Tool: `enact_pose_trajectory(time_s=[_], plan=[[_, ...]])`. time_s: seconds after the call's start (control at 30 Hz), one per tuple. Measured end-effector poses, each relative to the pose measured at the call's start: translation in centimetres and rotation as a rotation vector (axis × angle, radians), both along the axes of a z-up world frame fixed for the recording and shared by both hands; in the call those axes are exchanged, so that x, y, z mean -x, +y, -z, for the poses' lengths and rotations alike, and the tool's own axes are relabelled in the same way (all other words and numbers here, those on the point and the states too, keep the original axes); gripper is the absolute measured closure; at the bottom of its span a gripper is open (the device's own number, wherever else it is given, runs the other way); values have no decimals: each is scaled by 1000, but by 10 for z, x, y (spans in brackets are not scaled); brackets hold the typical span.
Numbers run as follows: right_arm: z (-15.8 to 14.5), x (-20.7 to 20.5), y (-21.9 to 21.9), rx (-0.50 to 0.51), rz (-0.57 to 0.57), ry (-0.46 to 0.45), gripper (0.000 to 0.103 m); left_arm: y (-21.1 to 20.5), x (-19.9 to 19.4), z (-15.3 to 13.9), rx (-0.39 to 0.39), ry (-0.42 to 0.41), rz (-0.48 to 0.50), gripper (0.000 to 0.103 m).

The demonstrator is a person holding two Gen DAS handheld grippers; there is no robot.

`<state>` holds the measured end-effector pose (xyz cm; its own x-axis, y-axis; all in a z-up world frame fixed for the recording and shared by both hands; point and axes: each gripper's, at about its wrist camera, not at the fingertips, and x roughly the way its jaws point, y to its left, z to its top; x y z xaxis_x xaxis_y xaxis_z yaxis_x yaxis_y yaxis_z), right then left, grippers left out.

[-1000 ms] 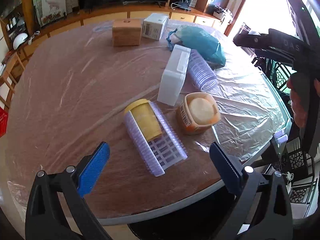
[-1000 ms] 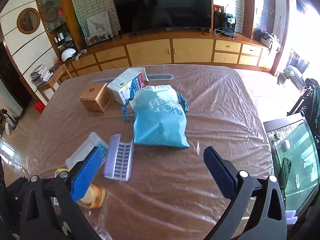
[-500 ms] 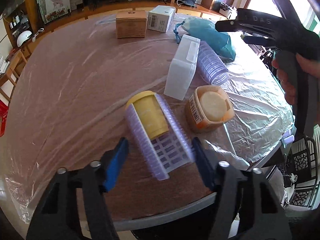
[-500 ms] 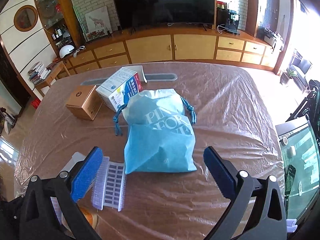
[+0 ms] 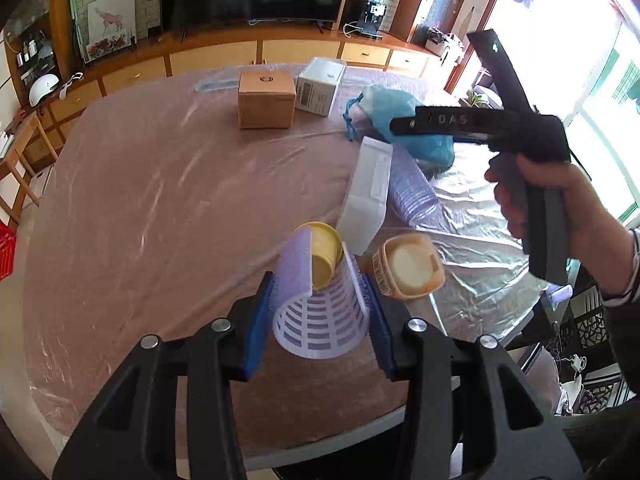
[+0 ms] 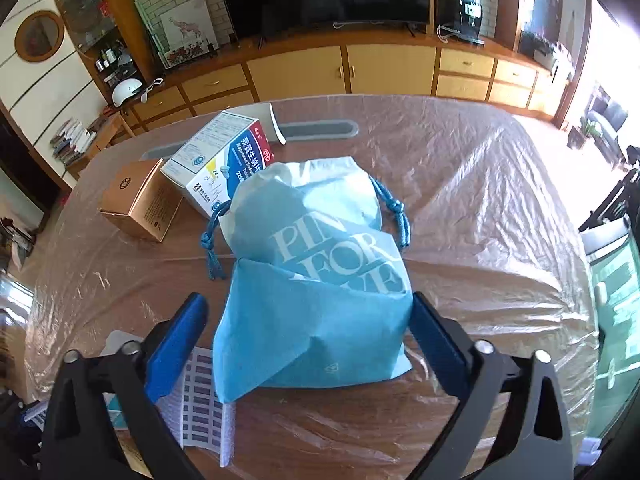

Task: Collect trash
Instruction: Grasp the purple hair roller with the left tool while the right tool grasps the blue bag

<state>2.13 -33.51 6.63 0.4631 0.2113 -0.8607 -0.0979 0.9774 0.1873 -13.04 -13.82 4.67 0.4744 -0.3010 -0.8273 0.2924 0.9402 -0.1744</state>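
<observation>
- Left wrist view: the left gripper [image 5: 320, 320] is clamped on a lilac slotted tray [image 5: 320, 322], its blue pads pressing both curled sides. A yellow-lidded jar [image 5: 322, 254] lies in the tray's far end.
- Just beyond stand a white plastic box [image 5: 366, 196], leaning, and an orange tub [image 5: 408, 266] on its side; a second lilac tray [image 5: 414, 196] lies behind the box. That makes two trays, one jar, one tub.
- Farther back sit two cartons, a brown box [image 5: 266, 99] and a white box [image 5: 320, 86], side by side on the plastic-covered table [image 5: 140, 200].
- The right gripper [image 5: 404, 124], seen here from the side in a hand [image 5: 560, 200], hangs over the blue bag [image 5: 404, 124].
- Right wrist view: the right gripper [image 6: 308, 320] has its jaws wide apart, one on either side of the blue drawstring bag [image 6: 316, 308], the right pad touching the cloth and the left pad just clear of it.
- Only this view shows the bag's white lettering and the white carton's [image 6: 224, 160] blue-and-red printed face; the brown box [image 6: 138, 200] sits beside it.
- One lilac tray [image 6: 200, 412] shows at lower left, beside the bag.
</observation>
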Motion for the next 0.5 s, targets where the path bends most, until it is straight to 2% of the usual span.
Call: enact_pose_trajectory(time_s=[0.1,0.3,0.5], plan=[[6,-3,-6,-67,25,33,27,-1,-1,-1,-3,-5,8,59],[2,3,-9,-74,39,8,38,2,-1,-3,12,-18,15,59],[-6,11,-24,-130,96,-12,40,7,-4,-4,46,-21,23,59]])
